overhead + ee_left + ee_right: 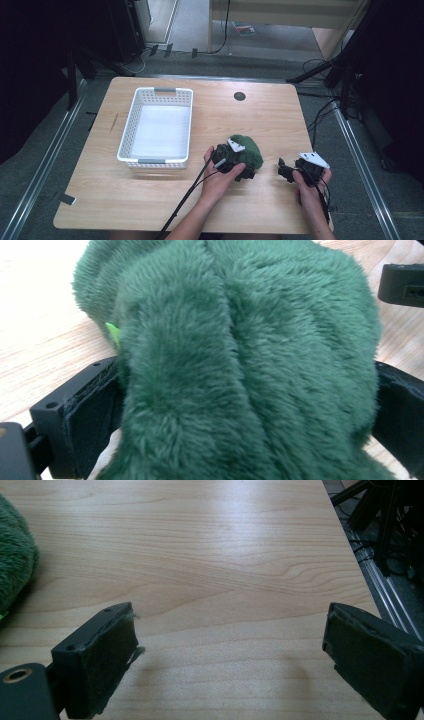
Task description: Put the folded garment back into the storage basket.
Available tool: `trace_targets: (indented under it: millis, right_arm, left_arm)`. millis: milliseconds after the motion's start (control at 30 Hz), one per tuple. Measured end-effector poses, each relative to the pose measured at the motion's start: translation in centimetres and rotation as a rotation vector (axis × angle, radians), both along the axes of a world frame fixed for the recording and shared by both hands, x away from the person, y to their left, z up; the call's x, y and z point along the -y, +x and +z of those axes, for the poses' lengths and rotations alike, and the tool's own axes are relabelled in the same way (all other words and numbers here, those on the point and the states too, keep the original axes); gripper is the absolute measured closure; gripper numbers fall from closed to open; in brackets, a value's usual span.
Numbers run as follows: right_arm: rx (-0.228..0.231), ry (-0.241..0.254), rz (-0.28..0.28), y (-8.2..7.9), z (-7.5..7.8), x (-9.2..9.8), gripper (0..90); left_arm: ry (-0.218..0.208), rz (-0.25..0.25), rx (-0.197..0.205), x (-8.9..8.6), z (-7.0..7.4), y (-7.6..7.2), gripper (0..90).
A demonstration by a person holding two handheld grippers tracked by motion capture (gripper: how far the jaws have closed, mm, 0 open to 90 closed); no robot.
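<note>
Grip step in hand: your left gripper (240, 405) is clenched around the green plush toy (247, 152), its black jaws pressing into the pile on both sides, with the toy resting on the wooden table (260, 115) just right of the white basket (156, 127). Your right gripper (232, 665) sits near the toy on its right, jaws spread wide with nothing between them, bare table below. Judging by the layout, the toy is bound for the basket, so the next move likely calls for a clean lift and a short carry to the left, high enough to clear the near rim. Plush is soft, thick, deep green, rounded and lumpy, with a small bright green tag or patch at one edge; expect it to squash and sag in the grip. Basket is rigid plastic, rectangular, with perforated walls and a plain floor. Table is pale wood grain, smooth, slightly glossy. Jaw pads look dark, foamy and frayed at the edges.
</note>
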State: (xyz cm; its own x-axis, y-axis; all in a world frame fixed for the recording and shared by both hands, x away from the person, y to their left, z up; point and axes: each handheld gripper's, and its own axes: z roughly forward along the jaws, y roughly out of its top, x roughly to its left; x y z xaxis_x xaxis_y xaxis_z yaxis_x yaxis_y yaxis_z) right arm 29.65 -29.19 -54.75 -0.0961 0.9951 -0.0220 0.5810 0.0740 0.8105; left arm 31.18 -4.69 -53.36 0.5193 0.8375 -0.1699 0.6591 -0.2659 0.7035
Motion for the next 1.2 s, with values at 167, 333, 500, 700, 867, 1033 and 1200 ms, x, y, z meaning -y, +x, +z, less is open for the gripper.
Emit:
trace_targets:
  millis: [167, 333, 500, 700, 867, 1033, 1200]
  right_arm:
    - [-0.001, 0.001, 0.0, 0.0, 0.0, 0.0, 7.6]
    - [0.0, 0.0, 0.001, 0.0, 0.0, 0.0, 7.6]
    - [-0.001, 0.001, 0.001, 0.0, 0.0, 0.0, 7.6]
    - [-0.002, 0.005, -0.003, 0.0, 0.0, 0.0, 7.6]
    - [-0.002, 0.006, -0.003, 0.0, 0.0, 0.0, 7.7]
    - [-0.002, 0.005, -0.001, 0.0, 0.0, 0.0, 7.7]
    - [-0.002, 0.005, -0.003, 0.0, 0.0, 0.0, 7.7]
  left_arm:
    - [0.04, 0.021, -0.005, 0.3, -0.2, -0.1, 6.7]
    - [0.064, 0.027, 0.014, 0.4, -0.2, -0.2, 14.5]
    - [0.076, 0.017, 0.033, 0.2, 0.1, -0.4, 26.0]
    - [0.073, 0.012, 0.057, 0.0, 0.7, -0.6, 32.9]
    - [0.043, 0.016, 0.07, -0.4, 1.4, -0.7, 33.7]
    - [0.004, 0.019, 0.081, -1.2, 2.4, -0.8, 33.8]
    - [-0.005, 0.018, 0.098, -2.0, 3.6, -1.0, 33.9]
